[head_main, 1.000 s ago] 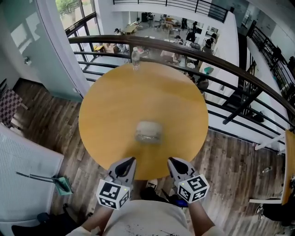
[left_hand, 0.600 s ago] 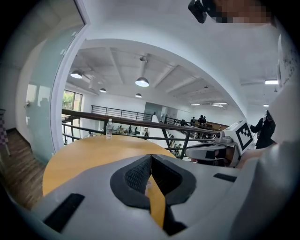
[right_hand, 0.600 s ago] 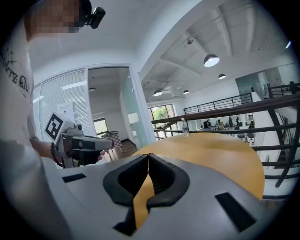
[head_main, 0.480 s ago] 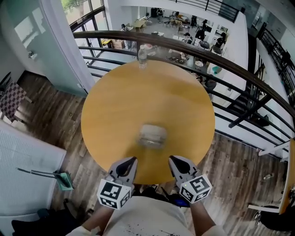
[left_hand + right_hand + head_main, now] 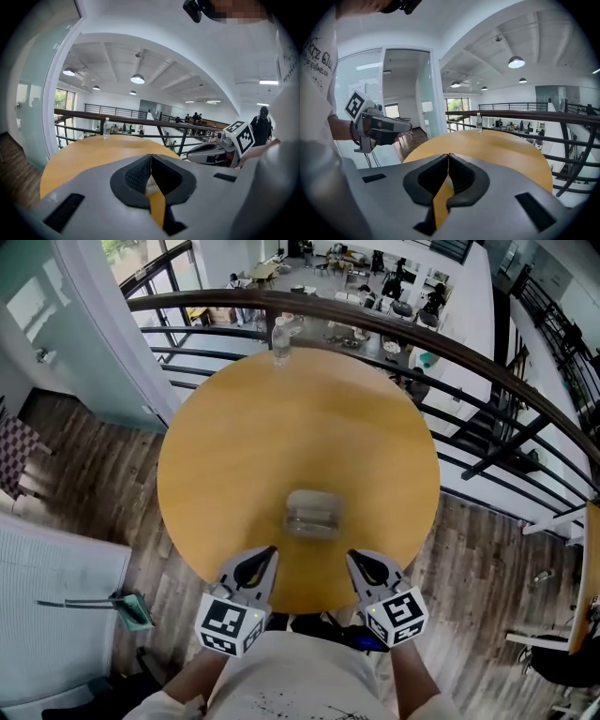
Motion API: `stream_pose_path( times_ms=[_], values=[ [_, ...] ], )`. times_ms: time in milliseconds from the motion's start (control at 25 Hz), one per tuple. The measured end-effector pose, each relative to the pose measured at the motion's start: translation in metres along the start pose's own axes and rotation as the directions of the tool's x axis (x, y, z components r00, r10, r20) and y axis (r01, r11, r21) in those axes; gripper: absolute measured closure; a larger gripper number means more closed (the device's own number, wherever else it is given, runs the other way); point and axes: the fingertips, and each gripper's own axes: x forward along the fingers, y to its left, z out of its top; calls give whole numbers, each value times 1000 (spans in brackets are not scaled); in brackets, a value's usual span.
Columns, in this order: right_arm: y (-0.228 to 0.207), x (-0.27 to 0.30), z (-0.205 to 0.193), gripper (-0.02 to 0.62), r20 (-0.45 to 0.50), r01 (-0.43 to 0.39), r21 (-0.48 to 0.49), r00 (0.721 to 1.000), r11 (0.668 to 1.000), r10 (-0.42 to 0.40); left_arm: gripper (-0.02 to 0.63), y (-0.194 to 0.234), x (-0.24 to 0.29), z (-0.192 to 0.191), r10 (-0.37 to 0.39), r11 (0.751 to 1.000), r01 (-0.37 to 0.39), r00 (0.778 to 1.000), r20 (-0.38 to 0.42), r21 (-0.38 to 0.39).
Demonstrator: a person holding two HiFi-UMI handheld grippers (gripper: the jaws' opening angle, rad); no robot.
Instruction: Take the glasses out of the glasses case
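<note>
A translucent glasses case (image 5: pixel 311 513) lies shut on the round wooden table (image 5: pixel 244 446), near its front edge; what is inside it cannot be made out. My left gripper (image 5: pixel 262 561) hovers at the table's near edge, just left of the case, jaws shut on nothing. My right gripper (image 5: pixel 359 563) hovers to the case's right, also shut and empty. In the left gripper view the jaws (image 5: pixel 151 158) meet tip to tip, and the right gripper (image 5: pixel 220 150) shows beside them. The right gripper view shows its jaws (image 5: pixel 448 158) closed too.
A clear water bottle (image 5: pixel 278 338) stands at the table's far edge, by the dark railing (image 5: pixel 394 329). Beyond the railing is a drop to a lower floor. A white cabinet (image 5: pixel 47 606) and a dustpan (image 5: pixel 122 610) stand at the left on the wood floor.
The head view has shifted slightly, so the table and case sit a little lower and closer. Both grippers stay shut in about the same place near the table's front edge.
</note>
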Motion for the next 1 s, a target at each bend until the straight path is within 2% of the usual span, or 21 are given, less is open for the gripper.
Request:
stream_pose_path(
  times_ms=[160, 360, 640, 800, 1000],
  values=[
    [-8, 15, -7, 571, -59, 12, 11, 998, 1000, -11, 581, 9, 10, -7, -25, 999, 25, 999, -22, -23],
    [-20, 41, -18, 571, -117, 3, -21, 993, 1000, -6, 582, 22, 27, -16, -45, 998, 43, 998, -41, -45],
    [-33, 78, -45, 569, -204, -45, -56, 978, 997, 33, 583, 37, 53, -32, -61, 996, 57, 996, -67, -69],
    [-40, 101, -58, 569, -247, -80, -86, 967, 993, 56, 581, 41, 66, -37, -65, 996, 61, 996, -68, -57],
    [-40, 124, -74, 568, -301, -140, -75, 947, 987, 112, 582, 46, 73, -48, -64, 995, 55, 993, -99, -88]
  ],
)
